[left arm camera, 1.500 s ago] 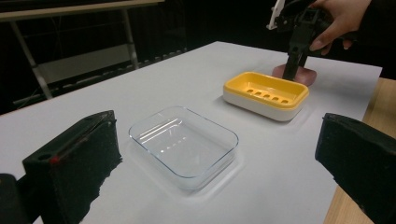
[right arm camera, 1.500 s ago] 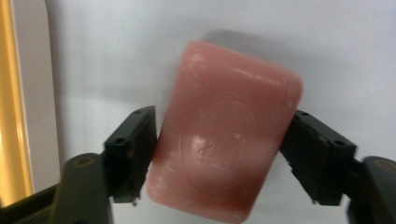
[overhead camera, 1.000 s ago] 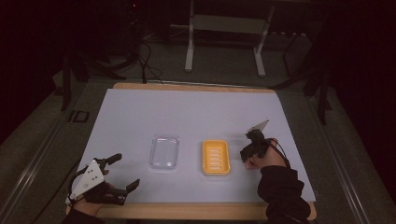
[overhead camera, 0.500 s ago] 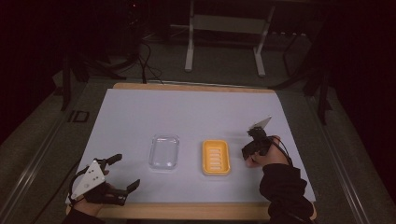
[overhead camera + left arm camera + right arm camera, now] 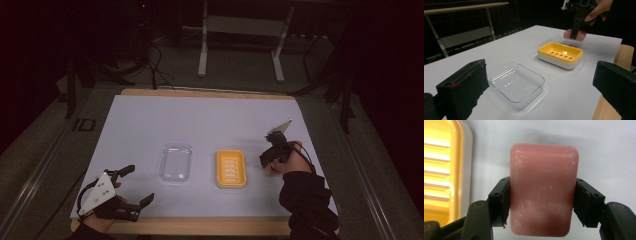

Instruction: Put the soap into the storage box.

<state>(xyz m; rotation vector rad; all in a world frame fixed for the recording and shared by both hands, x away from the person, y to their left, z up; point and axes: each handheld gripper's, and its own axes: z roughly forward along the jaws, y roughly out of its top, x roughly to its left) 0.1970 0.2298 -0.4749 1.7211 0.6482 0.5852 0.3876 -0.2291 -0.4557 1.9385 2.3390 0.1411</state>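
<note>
A pink bar of soap (image 5: 543, 188) is clamped between the black jaws of my right gripper (image 5: 541, 202), held a little above the white table surface. From the left gripper view the soap (image 5: 575, 35) hangs just past the far end of a yellow soap dish (image 5: 560, 53). In the high view my right gripper (image 5: 272, 155) is to the right of the yellow dish (image 5: 231, 168). A clear plastic tray (image 5: 176, 163) lies left of the dish. My left gripper (image 5: 134, 186) rests open near the front left corner, with nothing between its jaws.
The white mat (image 5: 210, 120) covers a wooden table whose edge (image 5: 200, 227) shows at the front. A metal stand (image 5: 240, 45) and cables (image 5: 150, 60) are on the dark floor beyond the table.
My right gripper has risen slightly with the soap in it. The left gripper, tray and dish have not moved.
</note>
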